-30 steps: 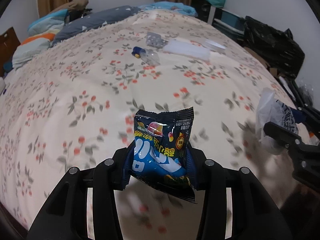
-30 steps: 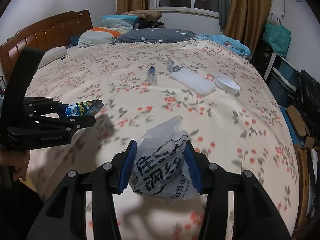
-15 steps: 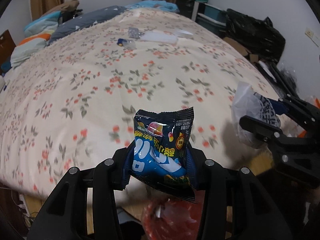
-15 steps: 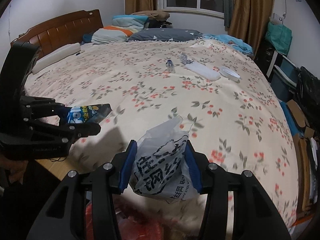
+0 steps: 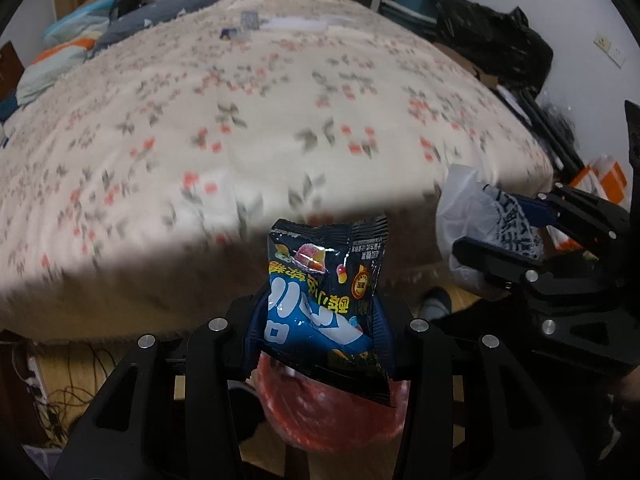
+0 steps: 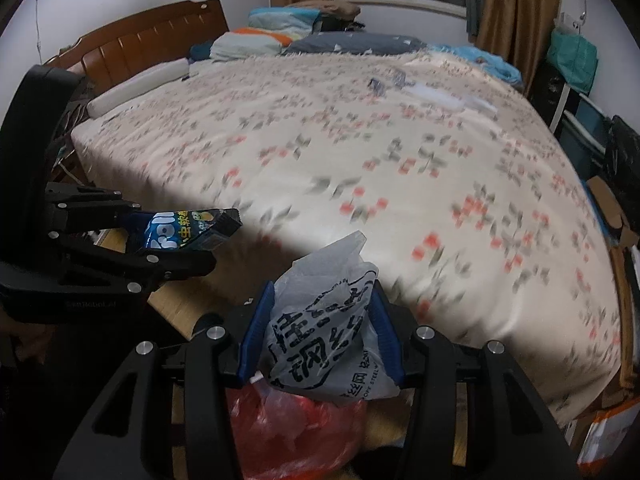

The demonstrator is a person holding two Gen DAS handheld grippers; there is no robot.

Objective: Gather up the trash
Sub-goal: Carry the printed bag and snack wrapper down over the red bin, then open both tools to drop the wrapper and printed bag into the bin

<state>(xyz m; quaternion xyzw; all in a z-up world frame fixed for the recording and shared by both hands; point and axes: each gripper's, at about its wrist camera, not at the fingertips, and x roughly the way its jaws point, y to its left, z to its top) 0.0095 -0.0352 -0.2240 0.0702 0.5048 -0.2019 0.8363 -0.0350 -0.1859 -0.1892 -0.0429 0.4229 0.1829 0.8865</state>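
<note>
My left gripper (image 5: 320, 320) is shut on a dark blue candy wrapper (image 5: 326, 292), which stands upright between its blue pads. The same wrapper (image 6: 188, 229) shows at the left of the right wrist view. My right gripper (image 6: 320, 334) is shut on a crumpled white plastic bag with black print (image 6: 320, 336); this bag (image 5: 486, 226) appears at the right of the left wrist view. Both grippers hang past the bed's front edge, over a red plastic bag (image 5: 332, 416) on the floor (image 6: 296, 428). More trash lies far back on the bed: a small bottle (image 6: 378, 86) and a white packet (image 6: 434, 94).
The floral bedspread (image 6: 380, 168) fills the middle of both views. Pillows (image 6: 264, 38) and a wooden headboard (image 6: 148, 42) are at the far end. A black bag (image 5: 492, 46), boxes and shelves crowd the right side. Cables (image 5: 60, 392) lie on the wooden floor at the left.
Both grippers have drawn back from over the bed to beyond its front edge, each keeping its hold. The red bag on the floor has come into view beneath them.
</note>
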